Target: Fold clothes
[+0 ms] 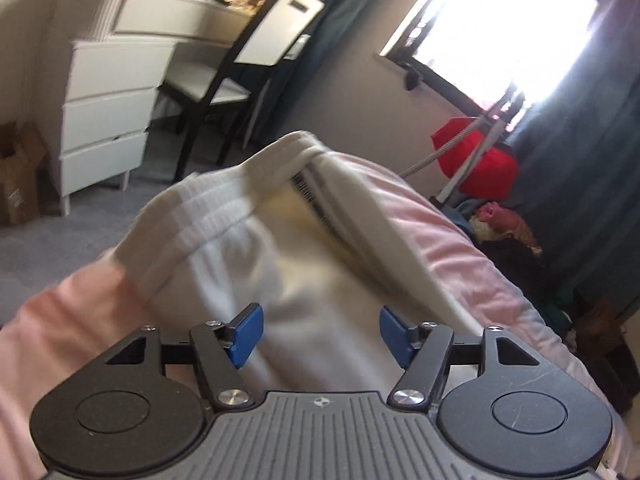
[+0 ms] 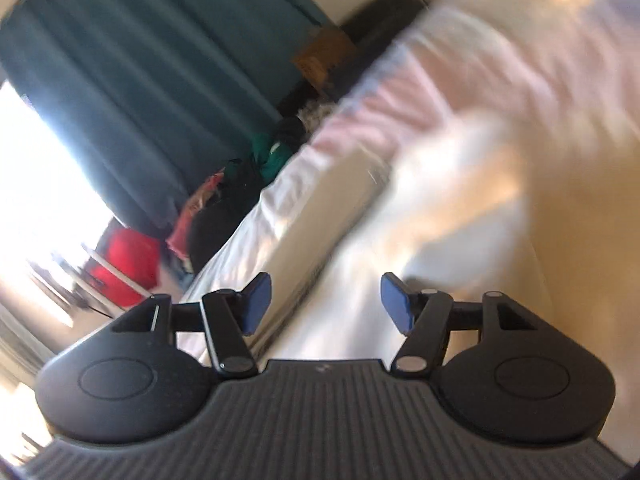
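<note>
A white garment (image 1: 256,216) with a thick ribbed waistband lies on the pink bed sheet (image 1: 460,248). My left gripper (image 1: 321,334) is open just above the garment, its blue pads (image 1: 248,334) apart with white cloth showing between them. My right gripper (image 2: 325,304) is open too, over blurred white cloth (image 2: 460,208) on the same pink sheet (image 2: 432,92). The right wrist view is smeared by motion, so I cannot tell the cloth's shape there.
A white drawer unit (image 1: 104,120) and a black-framed chair (image 1: 240,72) stand on grey carpet beyond the bed. A red bag (image 1: 476,160) and a heap of clothes (image 1: 504,224) lie below the bright window (image 1: 508,28). Teal curtains (image 2: 160,80) hang beside it.
</note>
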Demonstrator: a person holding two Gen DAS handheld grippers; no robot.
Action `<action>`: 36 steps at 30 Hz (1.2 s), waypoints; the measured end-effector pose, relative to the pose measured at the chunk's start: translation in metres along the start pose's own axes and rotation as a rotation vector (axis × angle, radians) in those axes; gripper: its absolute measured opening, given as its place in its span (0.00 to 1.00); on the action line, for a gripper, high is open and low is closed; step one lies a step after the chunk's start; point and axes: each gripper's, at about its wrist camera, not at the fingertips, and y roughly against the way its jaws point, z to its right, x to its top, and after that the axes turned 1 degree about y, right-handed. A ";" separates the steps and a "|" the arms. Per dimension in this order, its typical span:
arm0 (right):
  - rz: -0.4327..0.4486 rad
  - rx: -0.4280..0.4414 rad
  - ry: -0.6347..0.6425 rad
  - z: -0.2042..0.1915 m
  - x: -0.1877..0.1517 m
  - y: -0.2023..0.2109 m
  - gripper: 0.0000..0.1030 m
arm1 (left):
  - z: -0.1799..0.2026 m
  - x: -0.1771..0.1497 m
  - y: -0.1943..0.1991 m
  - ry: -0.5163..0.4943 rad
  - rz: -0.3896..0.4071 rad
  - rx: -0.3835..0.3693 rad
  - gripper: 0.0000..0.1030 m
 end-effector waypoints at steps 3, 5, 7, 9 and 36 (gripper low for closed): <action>-0.050 0.026 -0.069 0.021 -0.010 0.020 0.61 | -0.018 -0.012 0.005 0.074 -0.042 -0.014 0.67; -0.154 0.000 -0.066 0.028 -0.013 0.017 0.63 | -0.024 -0.019 -0.001 0.076 -0.076 0.002 0.67; -0.227 -0.003 -0.106 0.035 -0.015 0.012 0.61 | -0.030 -0.027 -0.009 0.119 -0.080 0.015 0.67; -0.219 -0.002 -0.119 0.037 -0.013 0.010 0.62 | -0.031 -0.028 -0.015 0.173 -0.031 0.009 0.68; -0.074 0.163 -0.308 0.053 0.040 0.027 0.14 | -0.054 0.028 0.111 0.200 0.120 0.004 0.10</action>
